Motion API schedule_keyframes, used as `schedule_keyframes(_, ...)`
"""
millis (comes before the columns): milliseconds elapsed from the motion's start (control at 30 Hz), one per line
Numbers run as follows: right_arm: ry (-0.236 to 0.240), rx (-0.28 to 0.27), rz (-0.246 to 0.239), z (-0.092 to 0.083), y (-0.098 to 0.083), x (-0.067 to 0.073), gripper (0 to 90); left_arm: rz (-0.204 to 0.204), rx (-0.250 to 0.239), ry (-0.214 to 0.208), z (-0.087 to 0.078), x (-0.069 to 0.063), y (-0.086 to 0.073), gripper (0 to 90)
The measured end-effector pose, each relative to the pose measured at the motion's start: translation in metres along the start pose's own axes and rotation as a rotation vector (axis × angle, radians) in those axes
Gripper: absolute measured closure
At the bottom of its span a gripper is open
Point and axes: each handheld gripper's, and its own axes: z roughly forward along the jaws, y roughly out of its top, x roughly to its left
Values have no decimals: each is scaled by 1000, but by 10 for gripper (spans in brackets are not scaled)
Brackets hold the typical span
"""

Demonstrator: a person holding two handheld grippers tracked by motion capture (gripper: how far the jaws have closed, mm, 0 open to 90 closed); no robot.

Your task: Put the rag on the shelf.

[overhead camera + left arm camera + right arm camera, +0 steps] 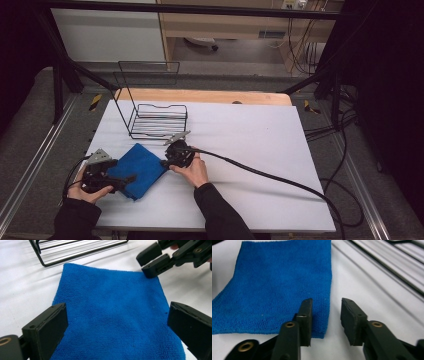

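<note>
Jaws of right gripper [326,315] straddle fuzzy blue cloth's [274,287] edge — apart

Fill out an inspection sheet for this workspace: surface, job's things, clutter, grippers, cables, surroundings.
Surface: white table top, wooden strip along the far edge.
Job's things: blue cloth, folded, flat at the near left.
Clutter: black wire rack behind the cloth, empty.
Grippers: left gripper open wide, fingers either side of the cloth's near end, not pressing. Right gripper at the cloth's right edge, fingers narrow with the edge between them, not yet pinched.
Cables: black cable trails from the right gripper across the table; more hang off the right side.
Surroundings: dark frame posts, grey floor, wooden furniture behind.
</note>
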Motion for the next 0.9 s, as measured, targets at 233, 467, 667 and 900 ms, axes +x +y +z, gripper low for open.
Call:
schedule_keyframes(233,39,48,-3,8,-4,-2,720,-4,-1,5,0,0,0,34)
schedule_keyframes(467,58,44,33,8,-5,1,861,-8,-9,13,-1,1,0,34)
schedule_keyframes(667,26,36,50,-3,-4,10,881,-8,-14,14,-2,2,0,34)
schedule_keyframes(900,-13,2,138,-30,-12,18,882,-9,-17,18,-2,2,-1,34)
